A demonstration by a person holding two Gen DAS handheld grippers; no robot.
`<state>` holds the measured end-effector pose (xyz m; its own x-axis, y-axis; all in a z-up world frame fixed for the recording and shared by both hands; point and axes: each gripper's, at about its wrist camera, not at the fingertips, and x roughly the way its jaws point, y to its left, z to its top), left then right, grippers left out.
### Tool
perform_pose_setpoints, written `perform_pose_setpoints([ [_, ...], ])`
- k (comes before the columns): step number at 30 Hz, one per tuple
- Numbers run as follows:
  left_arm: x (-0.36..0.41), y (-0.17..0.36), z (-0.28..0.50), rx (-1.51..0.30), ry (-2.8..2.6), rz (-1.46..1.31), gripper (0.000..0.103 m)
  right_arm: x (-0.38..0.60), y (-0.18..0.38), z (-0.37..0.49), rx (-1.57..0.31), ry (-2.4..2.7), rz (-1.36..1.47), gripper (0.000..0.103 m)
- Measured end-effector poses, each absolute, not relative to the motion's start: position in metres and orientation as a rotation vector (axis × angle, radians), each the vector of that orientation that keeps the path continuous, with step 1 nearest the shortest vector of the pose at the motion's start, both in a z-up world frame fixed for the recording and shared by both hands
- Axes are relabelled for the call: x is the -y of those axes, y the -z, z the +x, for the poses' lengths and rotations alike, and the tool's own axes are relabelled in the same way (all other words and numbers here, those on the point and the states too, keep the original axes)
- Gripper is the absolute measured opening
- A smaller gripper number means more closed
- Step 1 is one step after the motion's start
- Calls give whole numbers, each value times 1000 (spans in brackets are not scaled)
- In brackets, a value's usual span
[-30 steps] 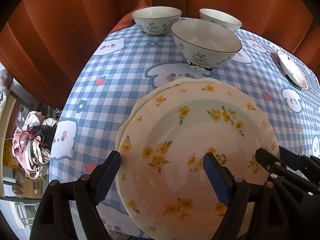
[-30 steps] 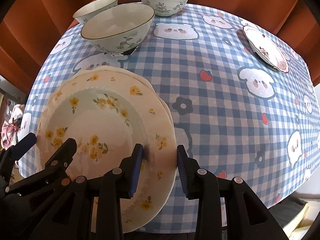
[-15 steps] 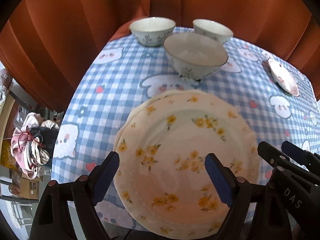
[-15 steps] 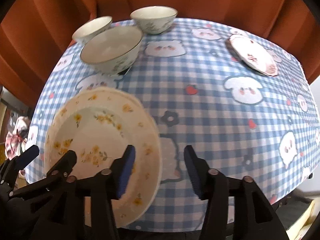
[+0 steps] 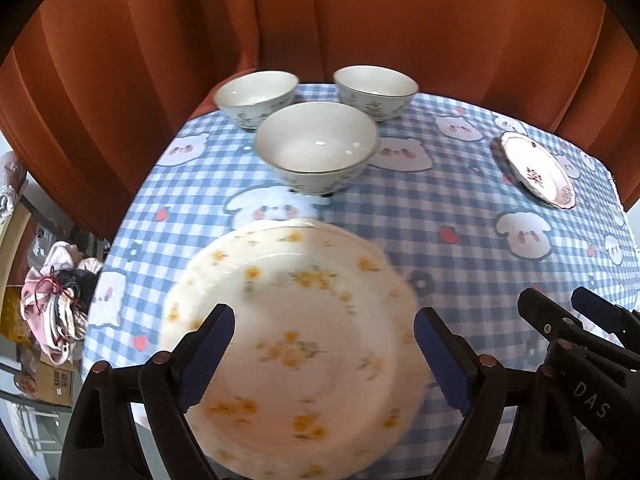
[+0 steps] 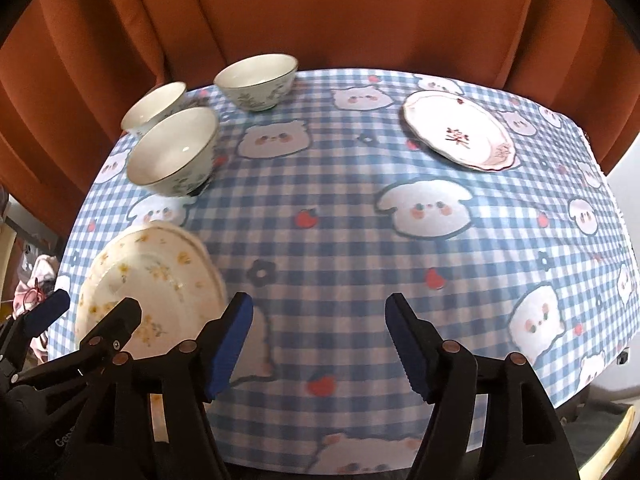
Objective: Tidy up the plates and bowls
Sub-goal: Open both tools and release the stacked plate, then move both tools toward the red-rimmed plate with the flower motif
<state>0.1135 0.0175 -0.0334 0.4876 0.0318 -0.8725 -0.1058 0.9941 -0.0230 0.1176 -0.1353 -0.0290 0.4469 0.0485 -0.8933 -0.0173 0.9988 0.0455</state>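
Both tools are free of the stack. Left tool (image 5: 324, 360) hangs over the yellow-flower plates (image 5: 296, 344), jaws opening and near their widest. The plate shows between the pads but neither pad presses on it. Right tool (image 6: 320, 344) also has jaws opening, with only checked tablecloth (image 6: 340, 240) between them; the plates sit just off its left pad.

Layout:
- Yellow-flower plates: stacked at the near left edge of the bench, a second rim peeking out at the far side. Exact count is hard to tell.
- Three floral bowls (image 5: 316, 146) grouped at the far left, near the orange curtain (image 5: 360, 12). Whether they touch is unclear.
- One pink-rimmed plate (image 6: 458, 134) alone at far right, well apart from the rest.

Handling, my read: it's all glazed ceramic, so stiff, brittle, slick and fairly heavy.
- Plates: pinch across the rim, one pad over and one under, deep enough that it can't pivot out.
- Bowls: grab the wall over the rim.
- Set everything down gently, as hard contact could chip it.

The pink-rimmed plate looks like the likely next pick, for the right tool.
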Motion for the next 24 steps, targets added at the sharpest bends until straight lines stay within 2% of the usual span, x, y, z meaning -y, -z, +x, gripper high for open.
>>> perform_pose_setpoints([
  [24,148,33,172,-1042,-101,-89,93,303,31,167,-1096,-68,14,72],
])
